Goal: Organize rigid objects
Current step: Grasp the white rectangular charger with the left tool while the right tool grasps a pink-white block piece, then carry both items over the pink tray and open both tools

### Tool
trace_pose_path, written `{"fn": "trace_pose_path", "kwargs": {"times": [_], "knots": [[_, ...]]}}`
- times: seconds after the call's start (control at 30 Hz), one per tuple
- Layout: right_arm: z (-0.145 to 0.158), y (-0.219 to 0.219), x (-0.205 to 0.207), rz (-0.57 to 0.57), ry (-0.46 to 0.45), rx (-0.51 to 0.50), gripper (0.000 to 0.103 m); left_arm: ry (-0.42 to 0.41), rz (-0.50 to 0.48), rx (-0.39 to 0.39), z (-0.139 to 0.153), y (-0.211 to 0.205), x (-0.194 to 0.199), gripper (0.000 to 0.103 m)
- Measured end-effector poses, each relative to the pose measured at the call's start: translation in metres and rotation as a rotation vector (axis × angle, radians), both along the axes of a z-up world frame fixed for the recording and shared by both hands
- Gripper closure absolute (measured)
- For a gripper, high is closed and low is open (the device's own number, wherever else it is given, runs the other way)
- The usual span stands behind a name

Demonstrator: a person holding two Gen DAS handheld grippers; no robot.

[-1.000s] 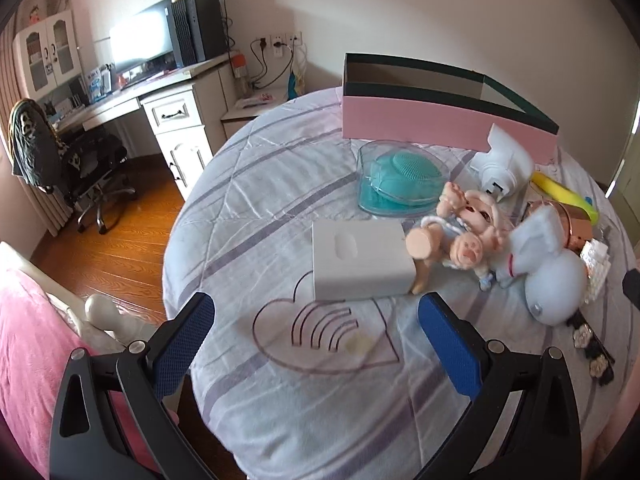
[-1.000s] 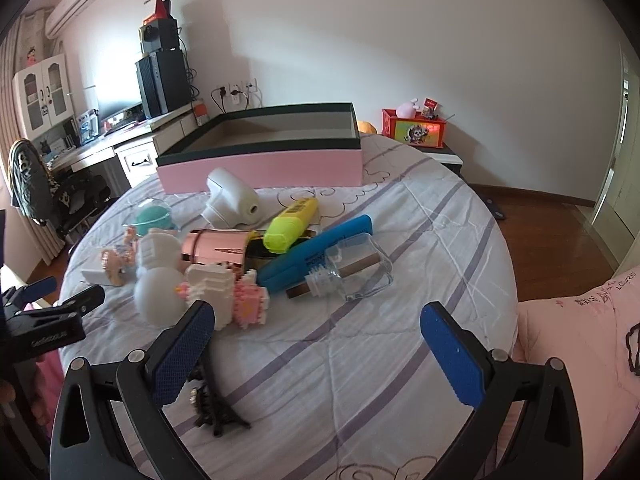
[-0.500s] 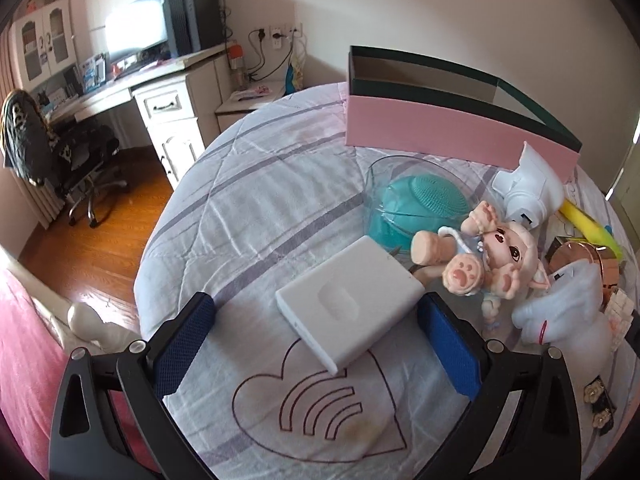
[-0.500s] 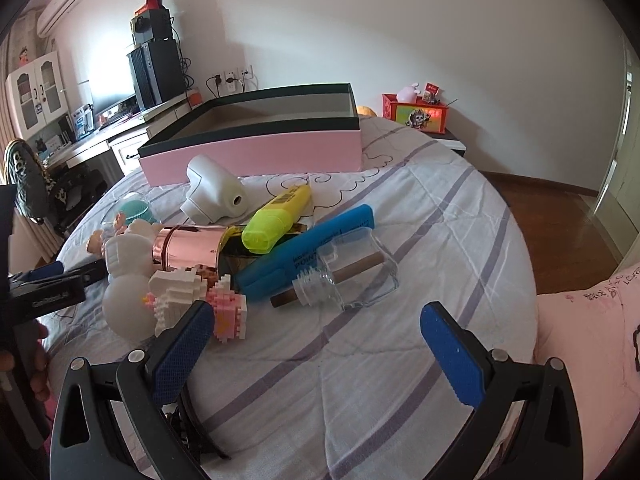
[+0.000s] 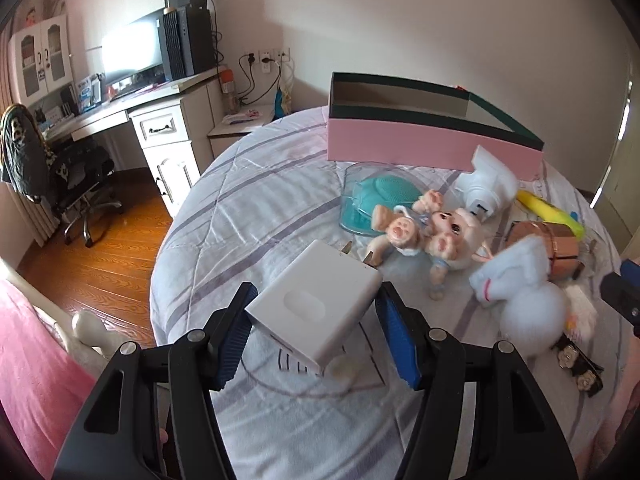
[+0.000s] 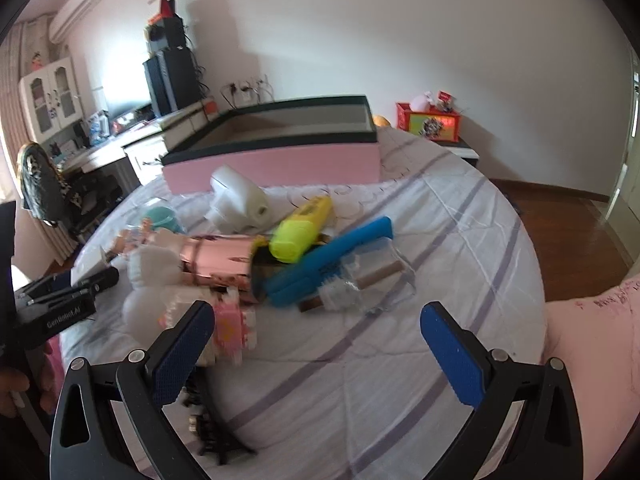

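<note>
My left gripper [image 5: 316, 332] is shut on a white plug adapter [image 5: 314, 308], its blue pads pressing both sides, just above the bed. A pink open box [image 5: 424, 144] stands at the back, also in the right wrist view [image 6: 276, 160]. My right gripper [image 6: 316, 344] is open and empty over the bed, in front of a clear glass bottle [image 6: 368, 284], a blue case [image 6: 332, 256], a yellow highlighter [image 6: 302, 228] and a rose-gold cylinder [image 6: 218, 256].
A doll [image 5: 424, 232], a teal brush in a clear dish [image 5: 376, 200], a white device [image 5: 486, 186], a white plush [image 5: 520, 292] and a pink block toy [image 6: 232, 328] lie on the round bed. A desk [image 5: 132, 108] and chair [image 5: 64, 176] stand left.
My left gripper closed on the white adapter and lifted it slightly. My right gripper moved closer to the pile of objects.
</note>
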State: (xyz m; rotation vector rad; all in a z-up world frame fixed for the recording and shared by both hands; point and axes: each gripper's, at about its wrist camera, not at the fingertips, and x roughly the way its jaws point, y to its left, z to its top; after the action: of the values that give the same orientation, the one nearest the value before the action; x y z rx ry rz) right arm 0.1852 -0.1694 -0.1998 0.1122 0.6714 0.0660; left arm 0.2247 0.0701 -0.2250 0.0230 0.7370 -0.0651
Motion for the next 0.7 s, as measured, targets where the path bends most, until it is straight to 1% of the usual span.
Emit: {"fn": "trace_pose_path", "kwargs": {"times": [0.07,0.2,0.27,0.33,0.4,0.43,0.47,0.63,0.7], "knots": [[0.0,0.008,0.0,0.039,0.001,0.006,0.0,-0.006,-0.015,0.002,0.003,-0.004,-0.008,0.041],[-0.01,0.021,0.006,0.088,0.037,0.023,0.0,-0.009,-0.056,0.007,0.006,-0.014,-0.019,0.041],[-0.017,0.023,0.01,0.113,0.063,0.045,0.011,-0.012,-0.077,0.008,0.008,-0.021,-0.023,0.041],[-0.023,0.024,0.015,0.127,0.092,0.068,0.026,-0.014,-0.094,0.003,0.01,-0.024,-0.026,0.041],[-0.025,0.022,0.018,0.138,0.09,0.081,0.027,-0.01,-0.098,0.001,0.01,-0.025,-0.027,0.041],[-0.025,0.022,0.019,0.149,0.088,0.086,0.033,-0.014,-0.1,0.0,0.012,-0.026,-0.028,0.041],[-0.024,0.022,0.019,0.168,0.084,0.094,0.043,-0.016,-0.101,0.001,0.013,-0.027,-0.028,0.041],[-0.023,0.023,0.018,0.181,0.071,0.067,0.043,-0.042,-0.127,-0.002,0.025,-0.034,-0.031,0.041],[-0.015,0.021,0.011,0.168,0.046,0.042,0.043,-0.059,-0.142,-0.004,0.034,-0.038,-0.031,0.041]]}}
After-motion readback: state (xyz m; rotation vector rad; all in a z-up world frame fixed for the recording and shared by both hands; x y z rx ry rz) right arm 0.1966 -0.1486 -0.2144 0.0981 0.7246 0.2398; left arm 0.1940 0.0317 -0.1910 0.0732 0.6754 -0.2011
